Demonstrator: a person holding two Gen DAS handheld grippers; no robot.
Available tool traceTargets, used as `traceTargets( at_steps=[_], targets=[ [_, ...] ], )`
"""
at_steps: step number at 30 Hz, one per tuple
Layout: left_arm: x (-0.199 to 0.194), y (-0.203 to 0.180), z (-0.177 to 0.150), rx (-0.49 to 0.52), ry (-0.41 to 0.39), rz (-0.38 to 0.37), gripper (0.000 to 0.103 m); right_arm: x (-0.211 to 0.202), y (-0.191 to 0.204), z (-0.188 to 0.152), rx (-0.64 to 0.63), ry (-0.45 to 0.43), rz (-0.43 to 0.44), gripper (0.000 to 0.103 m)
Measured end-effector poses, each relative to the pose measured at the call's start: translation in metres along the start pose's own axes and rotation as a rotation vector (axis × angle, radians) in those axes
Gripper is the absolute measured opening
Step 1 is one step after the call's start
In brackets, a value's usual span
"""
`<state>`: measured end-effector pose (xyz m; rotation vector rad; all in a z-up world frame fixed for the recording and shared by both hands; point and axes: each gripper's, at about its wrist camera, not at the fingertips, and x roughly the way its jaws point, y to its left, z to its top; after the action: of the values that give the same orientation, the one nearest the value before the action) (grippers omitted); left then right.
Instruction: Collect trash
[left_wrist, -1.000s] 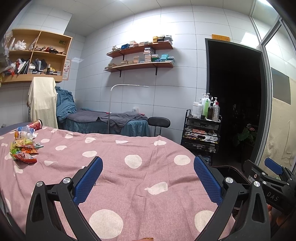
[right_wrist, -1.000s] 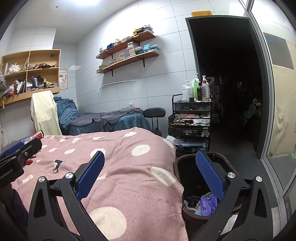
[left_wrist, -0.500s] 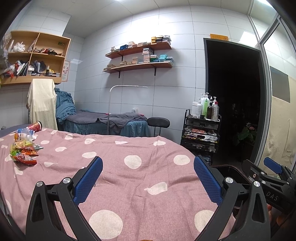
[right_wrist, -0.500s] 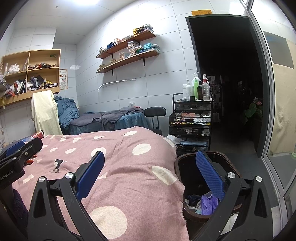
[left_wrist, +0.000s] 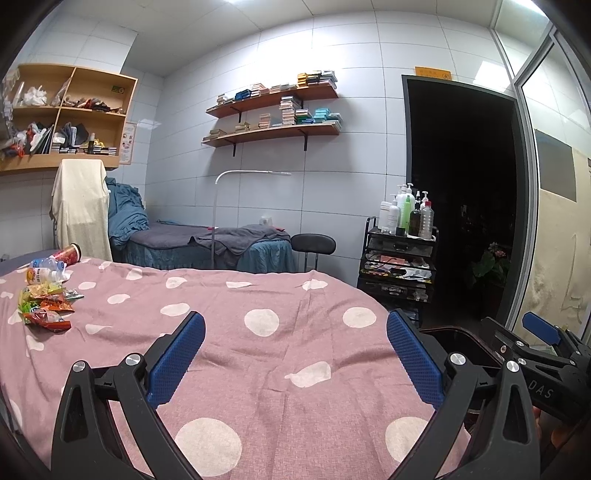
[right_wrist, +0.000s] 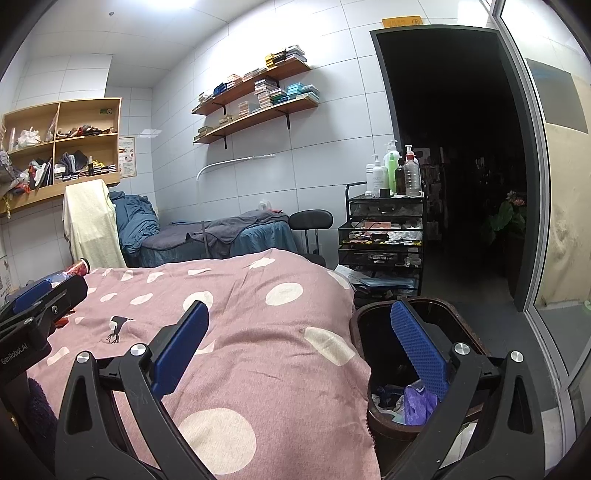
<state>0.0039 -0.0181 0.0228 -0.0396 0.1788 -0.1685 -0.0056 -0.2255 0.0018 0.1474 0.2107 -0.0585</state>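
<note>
Trash lies at the far left of the pink polka-dot bedspread: colourful snack wrappers, a plastic bottle and a red cup on its side. My left gripper is open and empty above the spread, well right of the trash. My right gripper is open and empty, over the bed's right edge and the dark brown bin, which holds a purple bag and other rubbish. The bin's rim shows in the left wrist view.
A black trolley with bottles stands beyond the bin beside a dark doorway. A second bed, a black stool, wall shelves and a glass partition on the right surround the bed.
The left wrist view has shifted slightly, so the trash pile sits a little lower and farther left. Both grippers stay open and empty.
</note>
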Motion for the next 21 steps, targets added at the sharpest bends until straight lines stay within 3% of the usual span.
traceTargets(
  at_steps=[21],
  targets=[
    [0.004,-0.002,-0.0019,0.015,0.002,-0.02,0.098,-0.0029,0.0024,0.0004,0.013,0.005,-0.004,0.098]
  ],
)
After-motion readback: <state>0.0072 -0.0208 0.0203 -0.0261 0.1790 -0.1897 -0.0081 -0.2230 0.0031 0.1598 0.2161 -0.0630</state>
